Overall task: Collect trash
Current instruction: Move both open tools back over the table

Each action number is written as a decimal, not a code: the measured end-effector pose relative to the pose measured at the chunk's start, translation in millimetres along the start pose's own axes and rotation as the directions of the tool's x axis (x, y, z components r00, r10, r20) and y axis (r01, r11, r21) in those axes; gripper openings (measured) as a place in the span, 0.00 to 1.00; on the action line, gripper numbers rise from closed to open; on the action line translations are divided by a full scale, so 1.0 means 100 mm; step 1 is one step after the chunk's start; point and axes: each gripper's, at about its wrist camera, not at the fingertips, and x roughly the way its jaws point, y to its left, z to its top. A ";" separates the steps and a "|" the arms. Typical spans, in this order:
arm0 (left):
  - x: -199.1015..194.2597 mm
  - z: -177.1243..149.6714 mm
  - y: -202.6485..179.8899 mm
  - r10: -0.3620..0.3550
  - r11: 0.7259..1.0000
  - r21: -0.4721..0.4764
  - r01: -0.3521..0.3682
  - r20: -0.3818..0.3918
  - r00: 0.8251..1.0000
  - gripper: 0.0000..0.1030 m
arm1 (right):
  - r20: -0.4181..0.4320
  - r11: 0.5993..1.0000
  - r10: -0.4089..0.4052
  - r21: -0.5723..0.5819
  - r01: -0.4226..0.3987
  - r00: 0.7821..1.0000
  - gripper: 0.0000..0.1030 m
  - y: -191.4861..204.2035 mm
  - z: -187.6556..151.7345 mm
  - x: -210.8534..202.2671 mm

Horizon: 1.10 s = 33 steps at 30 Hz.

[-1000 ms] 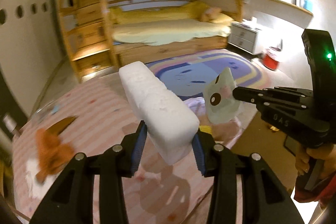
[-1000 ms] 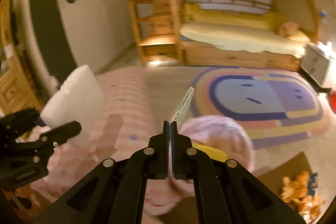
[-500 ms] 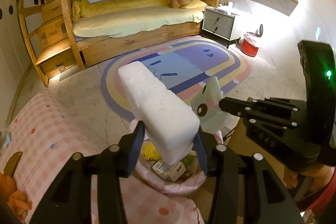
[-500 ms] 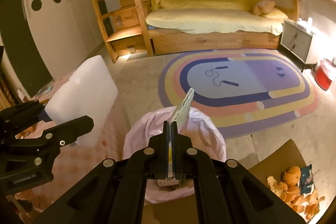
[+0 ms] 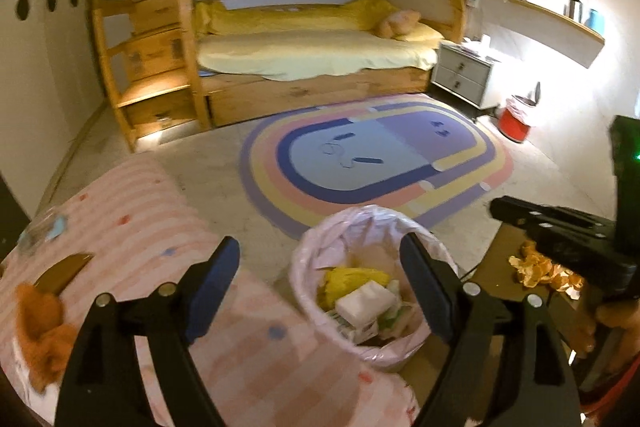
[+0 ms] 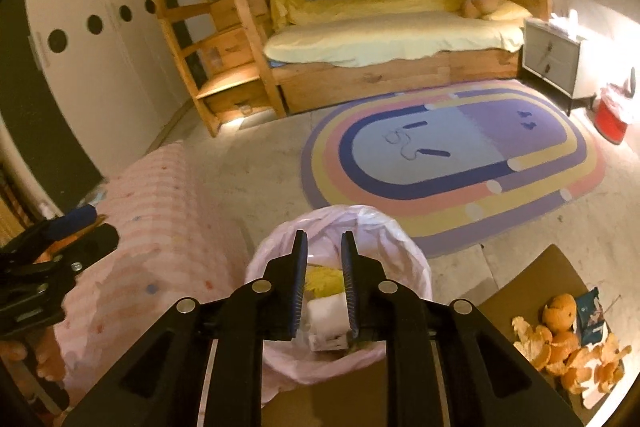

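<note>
We could not see the bottom of the bin (image 5: pixel 316 263), since its pink liner and the heaped rubbish covered it. In the right wrist view the right gripper (image 6: pixel 324 279), its jaws opening with nothing pressed between them, hid much of the white foam block (image 6: pixel 326 315) and the small carton under it, whose print we found too small to read. The left gripper (image 5: pixel 320 283), jaws opening and empty, looked smeared by motion, and the striped tablecloth (image 5: pixel 168 227) behind it was blurred as well. The orange lump (image 5: pixel 40 331) at the left edge was too soft to identify. The orange peels (image 6: pixel 568 347) ran off the frame's lower right rim.
</note>
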 end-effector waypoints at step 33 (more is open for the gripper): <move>-2.01 -1.56 1.97 0.480 0.779 -0.422 -0.464 -0.074 0.874 0.78 | -0.179 0.853 0.317 -0.375 -0.362 0.932 0.30 2.56 -0.47 -0.13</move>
